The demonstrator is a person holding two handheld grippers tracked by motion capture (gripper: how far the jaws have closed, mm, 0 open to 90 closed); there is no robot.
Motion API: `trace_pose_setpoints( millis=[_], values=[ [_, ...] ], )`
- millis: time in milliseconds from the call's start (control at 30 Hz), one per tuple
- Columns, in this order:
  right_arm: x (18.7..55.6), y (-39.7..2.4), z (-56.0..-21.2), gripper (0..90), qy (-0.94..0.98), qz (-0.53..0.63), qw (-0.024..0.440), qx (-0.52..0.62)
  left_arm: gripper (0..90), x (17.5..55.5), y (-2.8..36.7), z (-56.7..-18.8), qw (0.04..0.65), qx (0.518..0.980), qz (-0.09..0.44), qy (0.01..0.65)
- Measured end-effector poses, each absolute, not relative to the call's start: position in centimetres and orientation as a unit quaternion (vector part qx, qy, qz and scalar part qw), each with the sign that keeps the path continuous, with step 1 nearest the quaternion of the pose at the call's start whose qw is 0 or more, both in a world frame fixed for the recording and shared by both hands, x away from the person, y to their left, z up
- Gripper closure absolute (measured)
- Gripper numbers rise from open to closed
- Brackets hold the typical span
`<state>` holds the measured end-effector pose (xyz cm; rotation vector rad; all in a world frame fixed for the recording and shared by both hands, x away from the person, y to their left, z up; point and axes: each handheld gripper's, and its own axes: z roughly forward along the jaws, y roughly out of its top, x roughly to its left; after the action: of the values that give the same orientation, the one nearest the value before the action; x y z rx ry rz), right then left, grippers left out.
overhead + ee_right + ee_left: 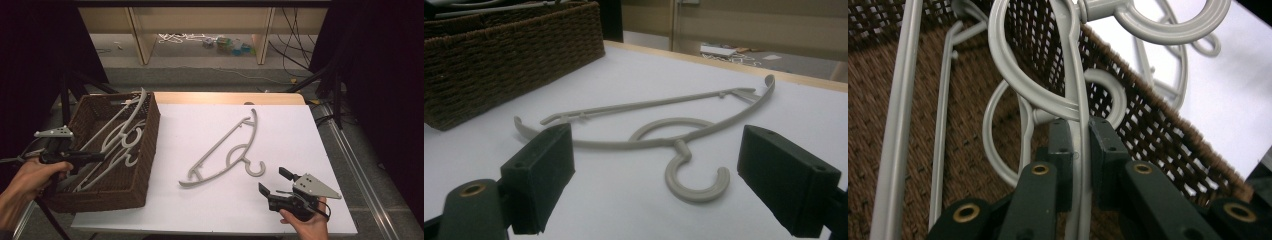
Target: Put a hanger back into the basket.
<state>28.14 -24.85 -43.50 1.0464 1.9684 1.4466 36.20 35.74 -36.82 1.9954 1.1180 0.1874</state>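
Grey hangers are crowding the wicker basket around the left gripper, leaving little room beside its jaws, which are clamping one hanger bar; the basket wall is rising just to its right; ahead of the right gripper, only the lone hanger is lying across open white table; its spread jaws are standing unobstructed.

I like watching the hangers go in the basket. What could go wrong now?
1. The left tool is shut on a grey hanger whose bar runs through other hangers' loops; pulling might drag them along.
2. That hanger leans over the wicker basket's wall, so it could catch the rim.
3. The right tool is open near the table hanger's hook and might just push it away.
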Motion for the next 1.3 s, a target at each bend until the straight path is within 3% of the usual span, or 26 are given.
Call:
trace_pose_setpoints(
  millis=[1167, 1300],
  values=[
    [28.2, -24.9, -43.6, 16.0, 0.721, 0.528, 0.231, 0.386, 79.3, 39.2, 36.3, -39.7, 0.284, 0.842, 0.005, 0.458],
    [28.2, -24.8, -43.6, 16.0, 0.719, 0.529, 0.231, 0.387, 69.8, 39.0, 36.2, -39.6, 0.293, 0.834, 0.005, 0.468]
  ],
)
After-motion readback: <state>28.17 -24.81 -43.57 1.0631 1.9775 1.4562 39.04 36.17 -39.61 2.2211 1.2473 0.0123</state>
